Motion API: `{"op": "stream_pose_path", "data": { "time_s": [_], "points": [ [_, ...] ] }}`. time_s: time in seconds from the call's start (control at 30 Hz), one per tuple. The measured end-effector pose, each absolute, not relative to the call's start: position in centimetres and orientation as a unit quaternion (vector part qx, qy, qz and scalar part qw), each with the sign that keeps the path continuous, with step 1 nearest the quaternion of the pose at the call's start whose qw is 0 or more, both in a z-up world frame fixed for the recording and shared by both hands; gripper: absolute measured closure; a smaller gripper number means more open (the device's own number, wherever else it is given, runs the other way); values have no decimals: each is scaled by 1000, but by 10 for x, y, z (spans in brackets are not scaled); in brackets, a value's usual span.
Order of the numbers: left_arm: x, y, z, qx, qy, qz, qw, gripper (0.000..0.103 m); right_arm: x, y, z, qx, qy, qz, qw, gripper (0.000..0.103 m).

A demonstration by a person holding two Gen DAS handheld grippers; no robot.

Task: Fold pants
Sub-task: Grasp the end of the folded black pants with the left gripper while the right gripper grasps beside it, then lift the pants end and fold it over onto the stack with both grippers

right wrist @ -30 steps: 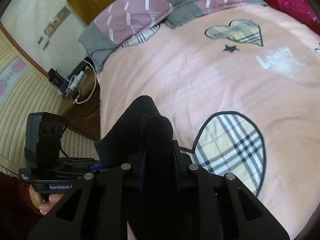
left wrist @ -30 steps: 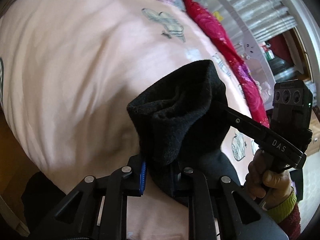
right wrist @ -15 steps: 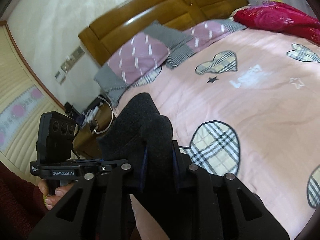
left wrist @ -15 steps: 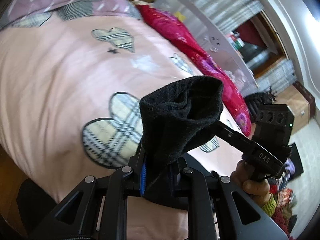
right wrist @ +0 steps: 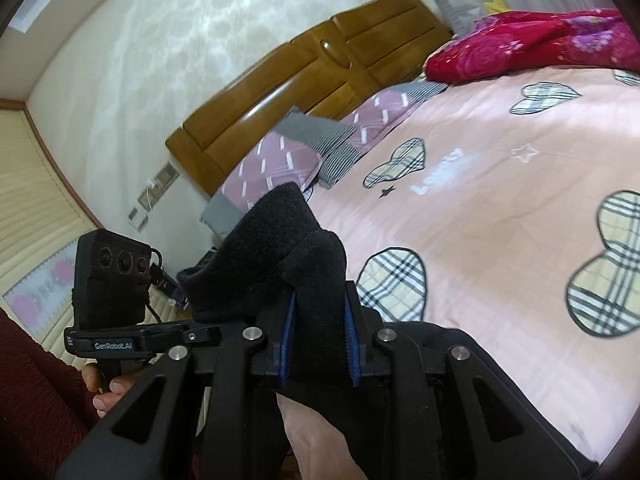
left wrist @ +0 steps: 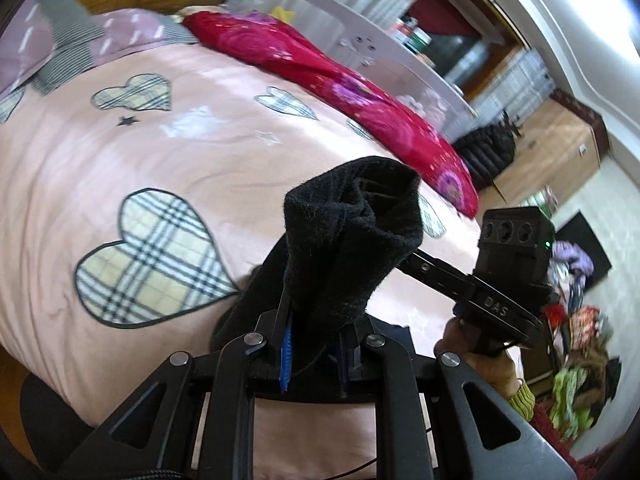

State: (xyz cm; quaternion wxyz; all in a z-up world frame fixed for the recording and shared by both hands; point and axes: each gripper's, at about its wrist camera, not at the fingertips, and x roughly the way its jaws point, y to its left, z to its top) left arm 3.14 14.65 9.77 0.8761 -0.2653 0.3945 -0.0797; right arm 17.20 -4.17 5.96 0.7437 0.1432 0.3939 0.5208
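The black fleece pants point(left wrist: 352, 240) are lifted above the pink bed. My left gripper point(left wrist: 314, 354) is shut on a bunched edge of the pants, which stands up over the fingers. My right gripper point(right wrist: 318, 344) is shut on another bunch of the same pants point(right wrist: 280, 256). More black cloth point(right wrist: 448, 364) hangs below onto the bed's near edge. Each gripper shows in the other's view, the right one point(left wrist: 508, 280) to the right, the left one point(right wrist: 116, 300) to the left, close together.
The pink bedspread point(left wrist: 120, 152) with plaid hearts spreads ahead. A red floral quilt point(left wrist: 340, 92) lies along the far side. Purple and grey pillows point(right wrist: 288, 160) rest against the wooden headboard point(right wrist: 312, 80). Clothes are piled on the floor point(left wrist: 576, 360) at right.
Both grippers have risen and tilted up with the pants in them, so the views swing from the bedspread toward the headboard and the room. Both grips stay shut.
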Motion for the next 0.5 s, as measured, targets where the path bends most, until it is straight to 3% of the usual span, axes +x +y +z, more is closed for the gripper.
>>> {"op": "stream_pose_path", "data": {
  "time_s": [0.5],
  "points": [
    [56,27,84,-143,439,-128,878,87,162,-141,28,219,377,455,777,80]
  ]
}}
